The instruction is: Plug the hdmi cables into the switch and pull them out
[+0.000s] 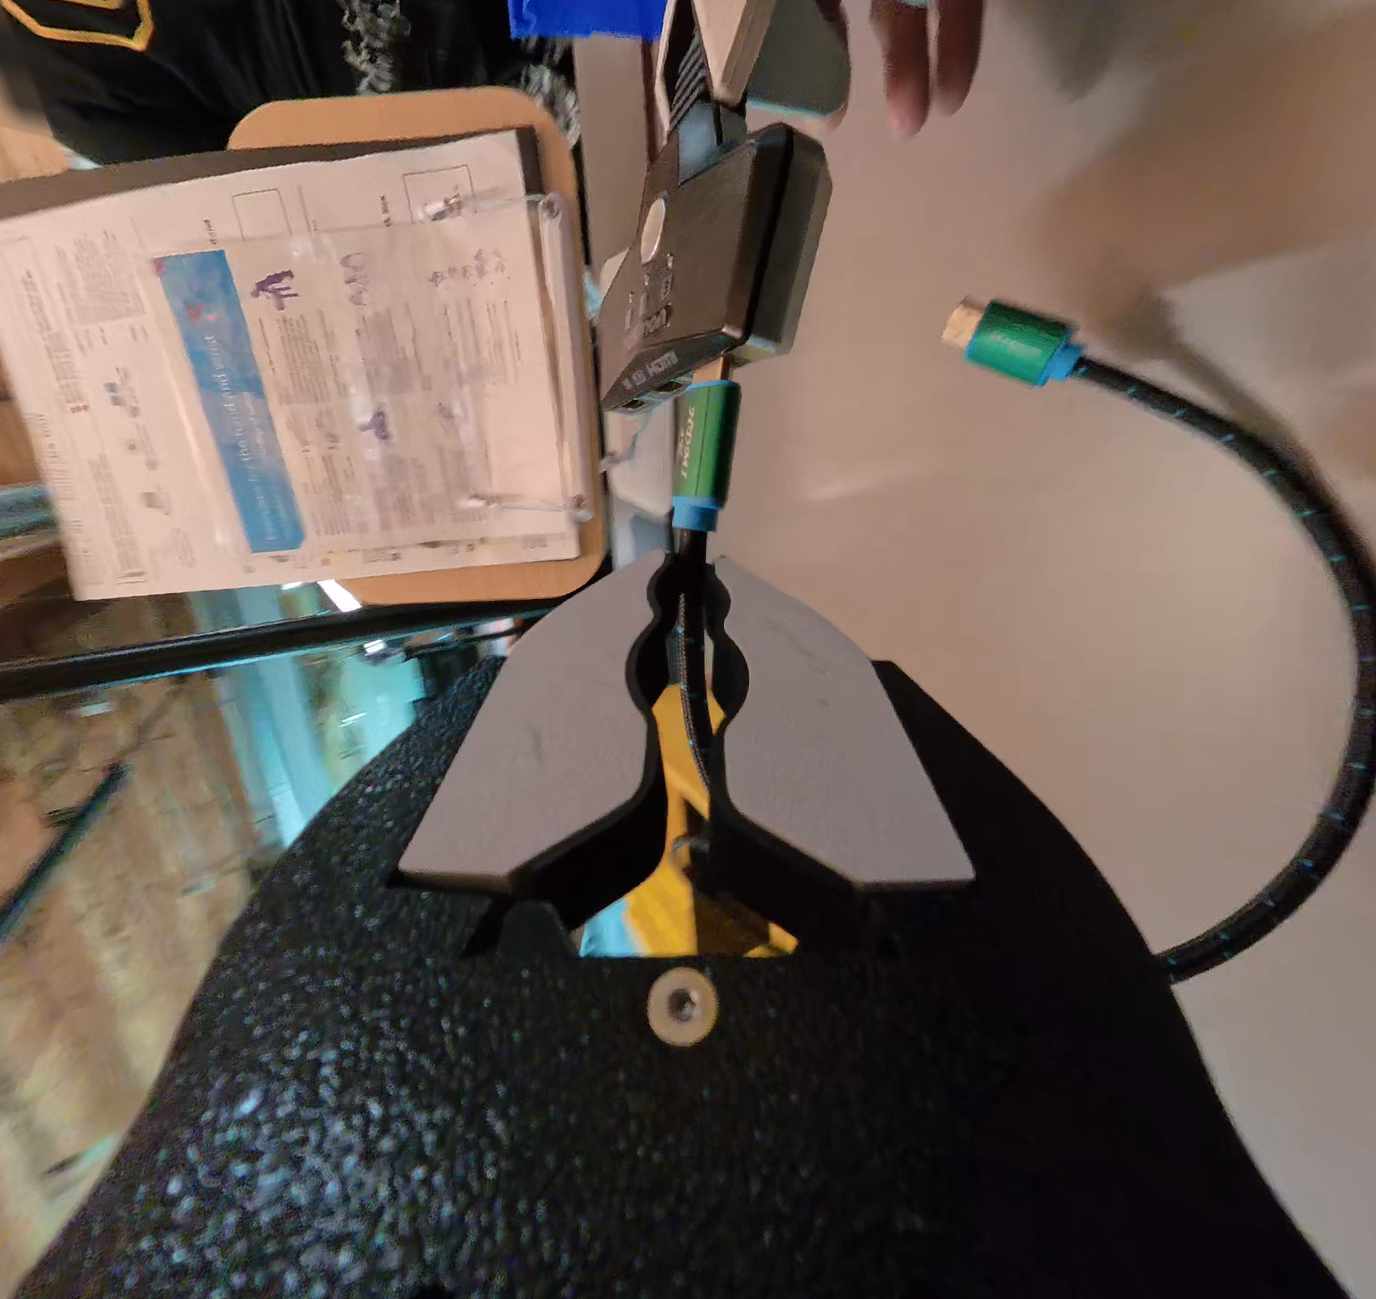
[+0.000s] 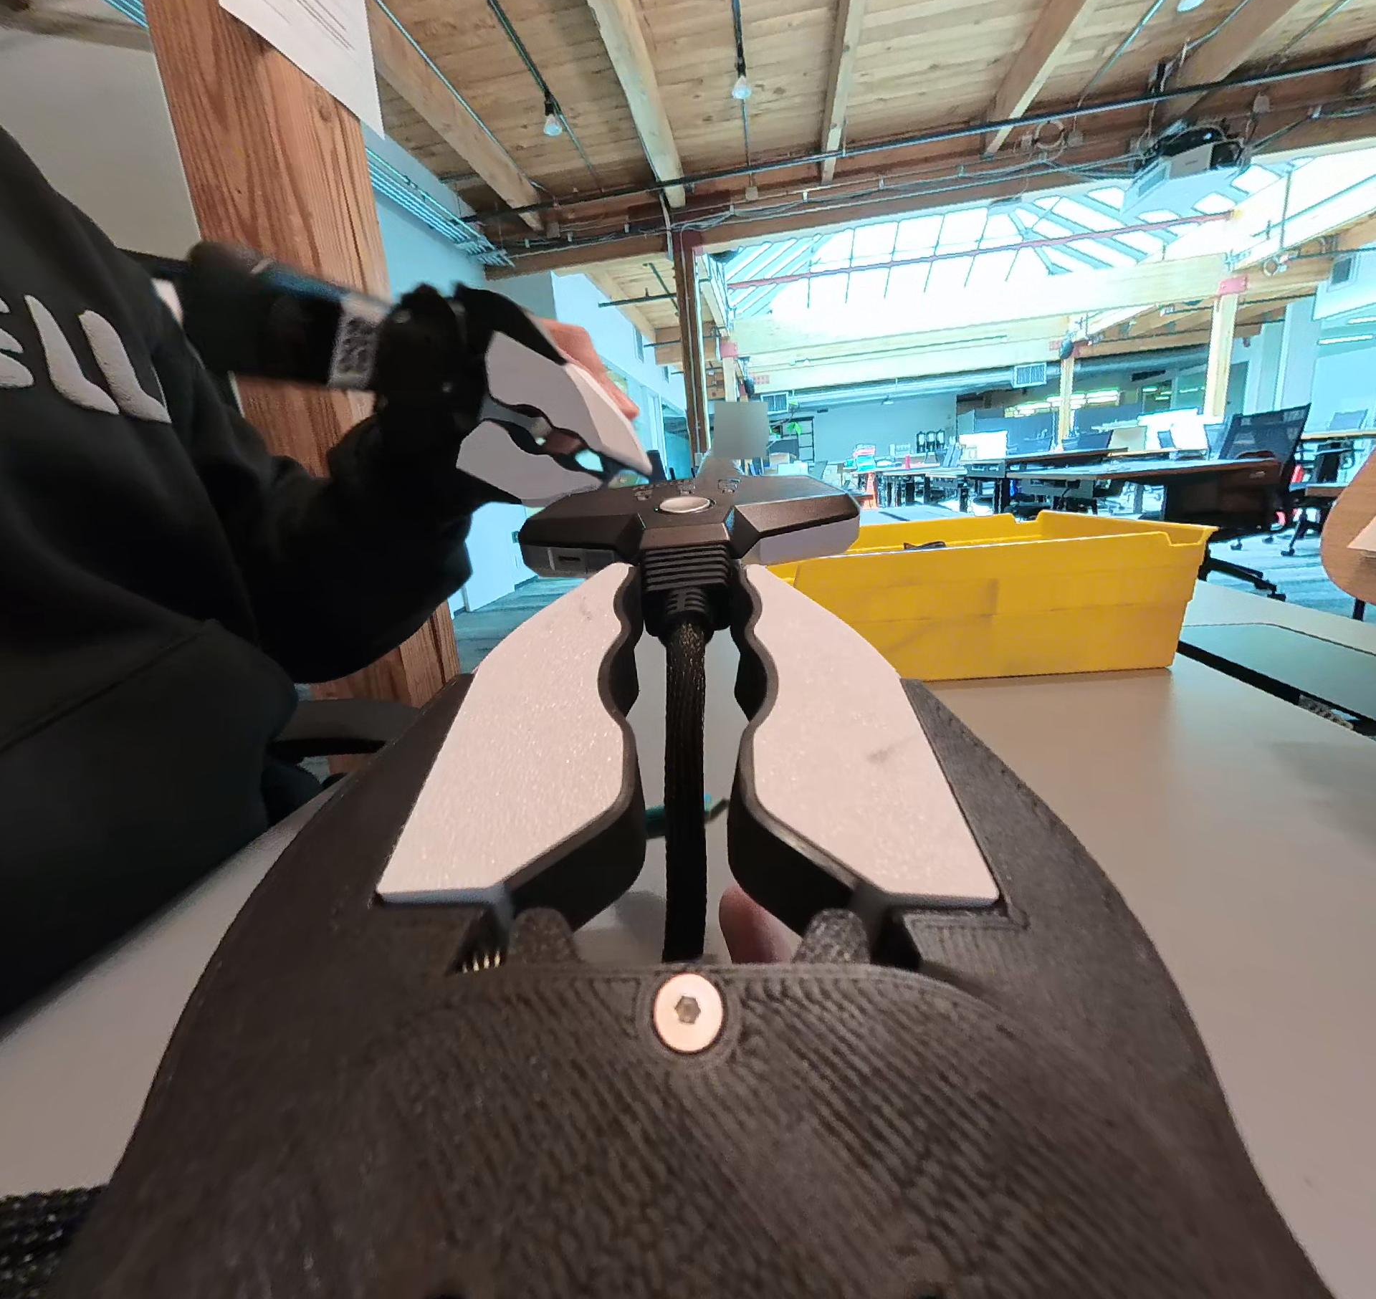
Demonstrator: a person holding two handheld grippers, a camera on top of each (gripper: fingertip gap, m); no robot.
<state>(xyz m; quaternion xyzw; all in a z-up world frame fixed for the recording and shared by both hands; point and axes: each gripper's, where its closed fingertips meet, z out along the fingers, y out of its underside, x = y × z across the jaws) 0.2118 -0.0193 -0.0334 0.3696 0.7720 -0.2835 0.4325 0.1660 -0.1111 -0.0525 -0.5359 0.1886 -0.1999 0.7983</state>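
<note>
Plug [image 1: 700, 448] at switch [image 1: 715, 258], left hand-held gripper [image 1: 689, 571] clamping cable.

Bin [image 2: 990, 597] on table [image 2: 1191, 854], behind switch [image 2: 689, 519].

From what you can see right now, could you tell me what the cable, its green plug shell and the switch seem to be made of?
Cable: woven fabric braid, black with blue flecks; the weave shows.
Green plug shell: probably anodised metal, with a smooth satin sheen; its blue collar looks like plastic or rubber.
Switch: looks like hard matt black plastic or coated metal, with faceted edges and a shiny silver button.
</note>
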